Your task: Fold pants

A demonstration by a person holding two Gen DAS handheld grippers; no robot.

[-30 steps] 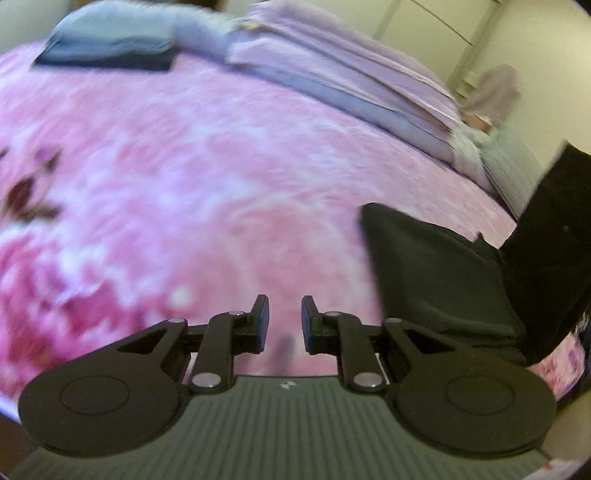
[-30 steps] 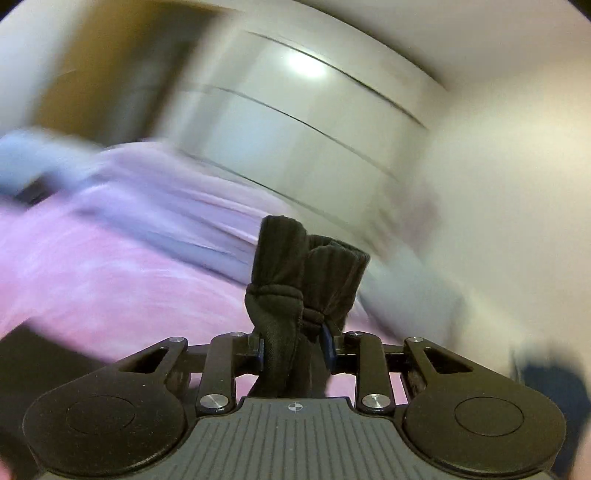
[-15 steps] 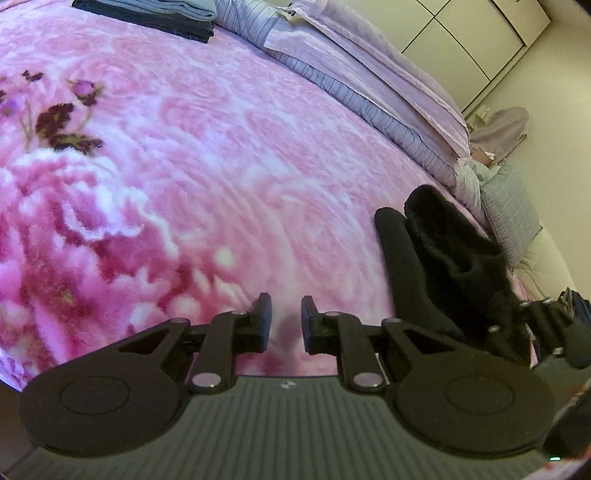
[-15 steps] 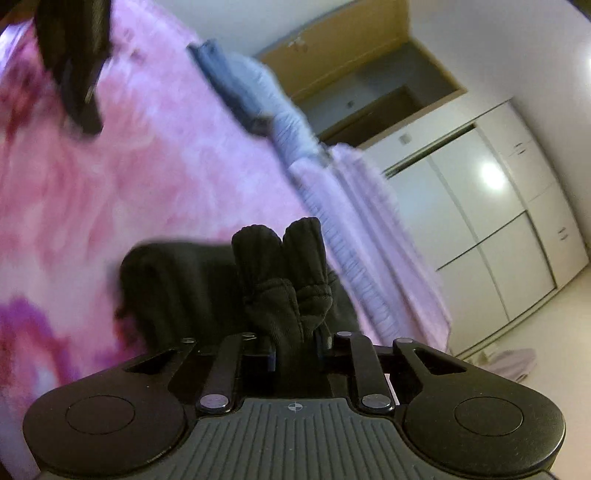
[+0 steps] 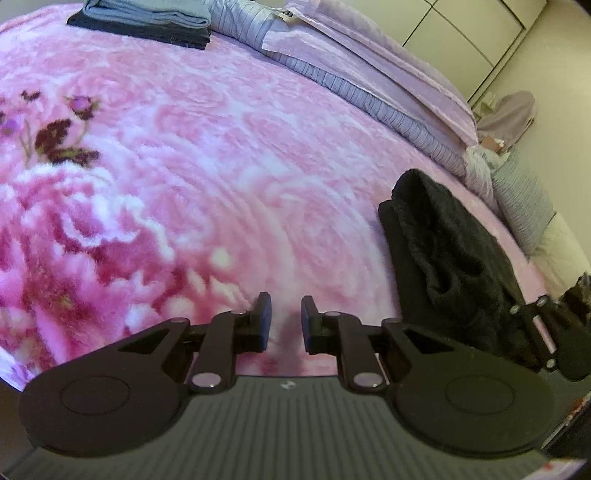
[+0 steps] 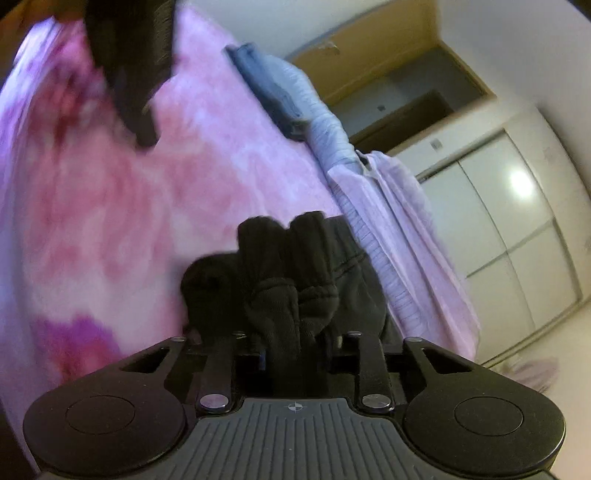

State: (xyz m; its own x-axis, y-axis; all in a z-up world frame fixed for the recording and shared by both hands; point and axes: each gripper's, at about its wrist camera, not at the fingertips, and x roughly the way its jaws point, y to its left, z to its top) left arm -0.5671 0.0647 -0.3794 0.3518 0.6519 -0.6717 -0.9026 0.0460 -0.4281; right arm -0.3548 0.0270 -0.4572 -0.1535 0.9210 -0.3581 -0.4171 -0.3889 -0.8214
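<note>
The black pants (image 5: 443, 251) lie bunched on the pink floral blanket (image 5: 203, 166), to the right in the left wrist view, with one layer doubled over another. My right gripper (image 6: 295, 354) is shut on a thick wad of the black pants (image 6: 291, 291) that sticks up between its fingers; it shows at the right edge of the left wrist view as the right gripper (image 5: 546, 332). My left gripper (image 5: 284, 321) hovers low over bare blanket, left of the pants, open by a narrow gap with nothing in it. The left gripper (image 6: 129, 74) appears as a blurred dark shape.
A folded stack of blue and dark clothes (image 5: 147, 18) sits at the far edge of the bed. Lilac bedding (image 5: 369, 74) runs along the far right side, with a striped pillow (image 5: 517, 192) beyond. White wardrobe doors (image 6: 517, 229) stand past the bed.
The right gripper brought the held end of the pants down from hanging in the air onto the layer on the bed. The left gripper stayed open, its view tilting towards the bed.
</note>
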